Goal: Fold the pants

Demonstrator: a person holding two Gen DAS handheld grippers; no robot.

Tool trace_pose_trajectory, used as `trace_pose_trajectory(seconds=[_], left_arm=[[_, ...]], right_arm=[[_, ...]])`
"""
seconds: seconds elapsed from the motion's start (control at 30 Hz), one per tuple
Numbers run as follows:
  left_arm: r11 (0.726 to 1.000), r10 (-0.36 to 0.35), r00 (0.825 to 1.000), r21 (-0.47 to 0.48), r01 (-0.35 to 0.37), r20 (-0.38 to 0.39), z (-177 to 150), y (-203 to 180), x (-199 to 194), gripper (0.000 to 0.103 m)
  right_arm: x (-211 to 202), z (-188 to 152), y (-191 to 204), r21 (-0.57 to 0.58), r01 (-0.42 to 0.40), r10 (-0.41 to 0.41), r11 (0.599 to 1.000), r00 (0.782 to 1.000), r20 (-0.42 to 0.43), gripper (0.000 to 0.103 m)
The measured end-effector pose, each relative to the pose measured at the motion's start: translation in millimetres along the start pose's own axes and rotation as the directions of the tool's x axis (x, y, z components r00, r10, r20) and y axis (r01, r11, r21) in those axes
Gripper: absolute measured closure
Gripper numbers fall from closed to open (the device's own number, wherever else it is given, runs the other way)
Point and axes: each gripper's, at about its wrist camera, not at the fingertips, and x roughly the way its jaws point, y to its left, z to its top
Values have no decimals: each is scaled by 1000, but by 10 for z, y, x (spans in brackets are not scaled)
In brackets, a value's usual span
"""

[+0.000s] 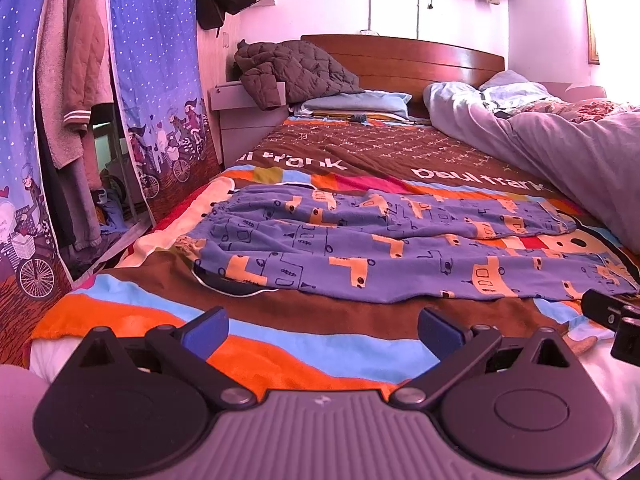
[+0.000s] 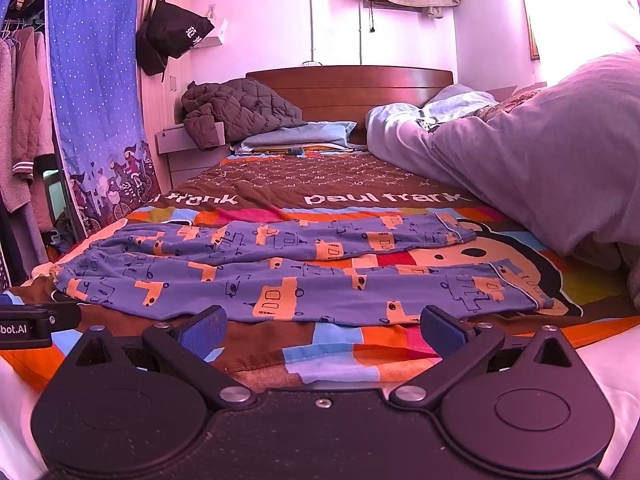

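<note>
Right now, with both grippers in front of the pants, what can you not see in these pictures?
- Left wrist view: the right gripper is cut off by the frame edge, so its jaws are hidden.
- Right wrist view: the left gripper is cut off likewise.
- Both views: the underside of the pants lies against the blanket.

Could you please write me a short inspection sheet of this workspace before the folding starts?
Surface: bed under a striped cartoon blanket.
Job's things: pants spread flat, legs apart, unfolded.
Clutter: quilted jacket by the headboard; rumpled duvet along the right side.
Grippers: left gripper open, holding nothing; right gripper open, holding nothing, both short of the pants.
Cables: cord hanging on the back wall.
Surroundings: wardrobe curtain, black bag on the left.
</note>
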Motion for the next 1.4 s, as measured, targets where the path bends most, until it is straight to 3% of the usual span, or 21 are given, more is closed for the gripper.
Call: trace_pose_trajectory(seconds=[0.37, 0.7, 1.2, 1.33, 1.4], left_arm=[[999, 22, 1000, -49, -22, -18, 63, 36, 19, 0], [996, 55, 998, -63, -55, -15, 150, -35, -142, 0], [995, 95, 995, 4, -95, -19, 198, -202, -179, 0], [991, 128, 992, 24, -128, 25, 362, -161, -131, 0], [994, 108, 994, -3, -108, 18, 465, -80, -38, 0]], right_arm=[[34, 33, 11, 5, -29, 29, 1000, 1000, 4, 1], [-107, 146, -79, 16, -72, 71, 997, 996, 60, 1], [-264, 134, -297, 84, -81, 65, 993, 982, 175, 1], [-204, 142, -378, 126, -142, 123, 982, 981, 148, 1], [-160, 153, -396, 123, -158, 144, 980, 983, 113, 1]])
